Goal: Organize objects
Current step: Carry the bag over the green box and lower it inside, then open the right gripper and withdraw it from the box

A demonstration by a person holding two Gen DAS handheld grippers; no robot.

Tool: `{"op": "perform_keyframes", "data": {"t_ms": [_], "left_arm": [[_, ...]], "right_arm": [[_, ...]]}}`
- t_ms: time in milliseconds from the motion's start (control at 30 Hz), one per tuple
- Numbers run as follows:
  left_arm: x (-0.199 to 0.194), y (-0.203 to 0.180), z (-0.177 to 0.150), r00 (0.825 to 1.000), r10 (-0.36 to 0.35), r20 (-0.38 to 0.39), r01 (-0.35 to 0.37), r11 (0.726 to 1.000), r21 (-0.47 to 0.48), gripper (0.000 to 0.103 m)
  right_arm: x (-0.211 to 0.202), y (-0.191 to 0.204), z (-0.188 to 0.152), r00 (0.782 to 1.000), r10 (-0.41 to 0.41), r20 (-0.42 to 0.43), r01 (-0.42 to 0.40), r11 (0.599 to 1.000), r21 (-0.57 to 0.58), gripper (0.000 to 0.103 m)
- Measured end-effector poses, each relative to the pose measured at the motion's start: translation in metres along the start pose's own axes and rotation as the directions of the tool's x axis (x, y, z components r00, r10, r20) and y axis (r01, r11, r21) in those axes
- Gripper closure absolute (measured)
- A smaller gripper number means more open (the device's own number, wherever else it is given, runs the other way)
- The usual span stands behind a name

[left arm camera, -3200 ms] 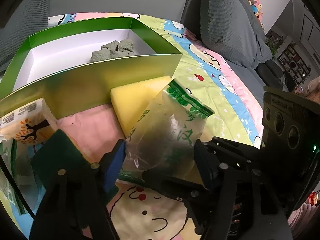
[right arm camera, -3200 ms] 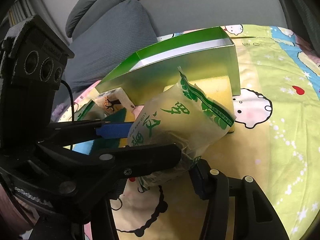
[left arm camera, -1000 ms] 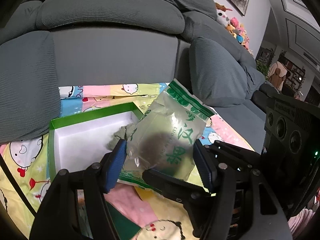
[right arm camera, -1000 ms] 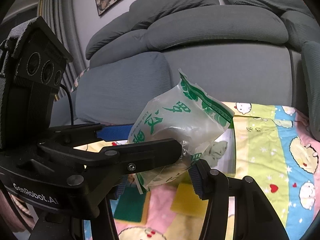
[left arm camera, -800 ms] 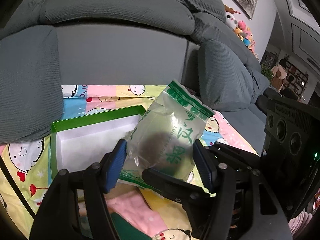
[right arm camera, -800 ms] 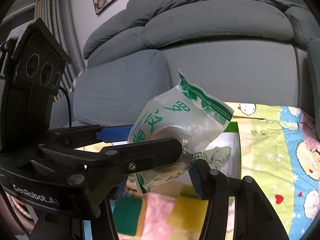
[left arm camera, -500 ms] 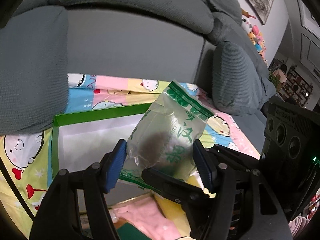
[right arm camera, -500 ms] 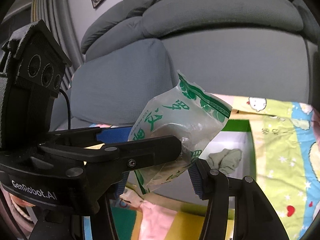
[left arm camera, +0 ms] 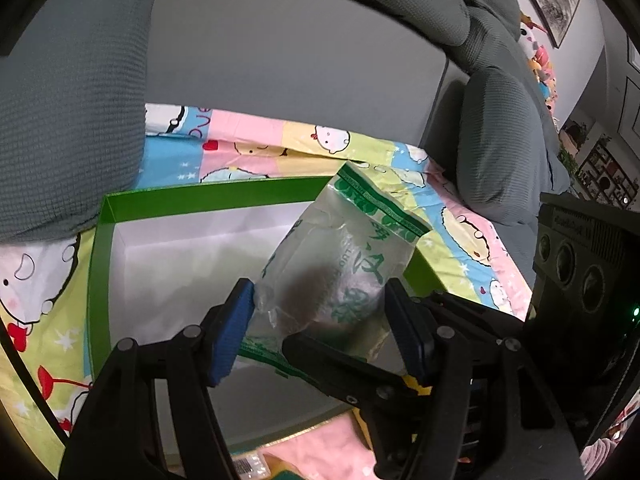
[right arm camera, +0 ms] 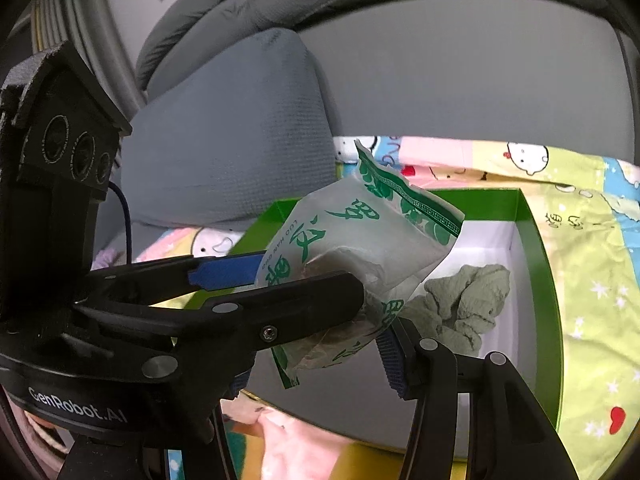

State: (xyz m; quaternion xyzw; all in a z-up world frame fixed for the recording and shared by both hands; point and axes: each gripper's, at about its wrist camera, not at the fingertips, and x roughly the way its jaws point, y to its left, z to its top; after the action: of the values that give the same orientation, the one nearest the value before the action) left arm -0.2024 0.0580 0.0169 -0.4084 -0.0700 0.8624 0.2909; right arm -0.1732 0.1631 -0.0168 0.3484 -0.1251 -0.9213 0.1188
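A translucent plastic packet (left arm camera: 340, 268) with green print is held up over the open green box (left arm camera: 100, 272). My left gripper (left arm camera: 320, 324) is shut on its lower sides. My right gripper (right arm camera: 344, 344) is shut on its lower end, and the packet (right arm camera: 360, 248) tilts up to the right in that view. The green box (right arm camera: 540, 280) has a white inside, with a crumpled grey-green cloth (right arm camera: 464, 304) lying in it. The cloth is hidden behind the packet in the left wrist view.
The box stands on a cartoon-print blanket (left arm camera: 248, 148) on a grey sofa. Grey cushions (left arm camera: 68, 100) rise behind and to the left, another cushion (left arm camera: 504, 140) to the right. A yellow sponge (right arm camera: 360, 460) and a pink item lie before the box's near wall.
Both grippers carried the packet from the blanket, up and forward, to above the box's inside. The view has tipped down toward the box. Both grips on the packet are unchanged.
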Motion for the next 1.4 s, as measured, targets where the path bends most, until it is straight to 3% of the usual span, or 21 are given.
{"op": "perform_keyframes", "data": {"t_ms": [767,867,933,1100,1400], "left_arm": [[0.028,0.019,-0.007,0.994,0.007,-0.110,-0.019,0.995,-0.101,0.036],[0.030,0.022,-0.009,0.991,0.041,-0.127,-0.055,0.992,-0.109,0.026],[0.029,0.022,-0.011,0.989,0.070,-0.129,-0.085,0.990,-0.110,0.010],[0.020,0.014,-0.012,0.987,0.116,-0.115,-0.125,0.990,-0.073,0.002],[-0.015,-0.016,-0.015,0.980,0.200,-0.011,-0.199,0.980,0.015,0.001]], "right_arm": [[0.027,-0.011,0.001,0.985,-0.059,-0.160,0.062,0.998,0.011,0.048],[0.027,-0.010,0.002,0.981,-0.099,-0.164,0.100,0.995,-0.002,0.047],[0.025,-0.009,0.003,0.977,-0.130,-0.168,0.128,0.992,-0.019,0.043],[0.012,-0.003,0.003,0.970,-0.194,-0.145,0.185,0.980,-0.068,0.037],[-0.031,0.006,-0.004,0.958,-0.277,-0.076,0.266,0.955,-0.128,0.036]]}}
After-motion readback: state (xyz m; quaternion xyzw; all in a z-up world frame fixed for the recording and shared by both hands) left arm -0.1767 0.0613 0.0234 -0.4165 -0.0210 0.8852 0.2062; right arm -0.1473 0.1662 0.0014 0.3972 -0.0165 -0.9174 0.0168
